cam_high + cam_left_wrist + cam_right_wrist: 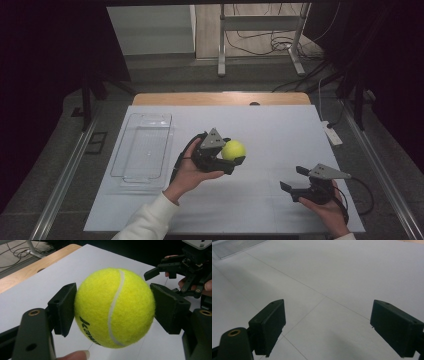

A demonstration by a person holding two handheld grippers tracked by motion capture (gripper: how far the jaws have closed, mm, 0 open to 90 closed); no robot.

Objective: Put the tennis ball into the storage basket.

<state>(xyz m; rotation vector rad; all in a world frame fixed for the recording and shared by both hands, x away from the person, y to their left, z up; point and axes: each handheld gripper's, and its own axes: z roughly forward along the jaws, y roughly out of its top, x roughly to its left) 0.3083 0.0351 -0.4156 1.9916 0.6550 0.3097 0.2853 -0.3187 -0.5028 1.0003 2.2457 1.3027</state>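
One ball sits clamped between the jaws of our left gripper, held above the white sheet near the table's middle, and our left gripper view alone shows its seam and dark lettering, the letters partly cut off by the ball's curve. We count two grippers, one ball and one clear tray at the left. Our right gripper rests with its jaws spread wide, nothing between them.
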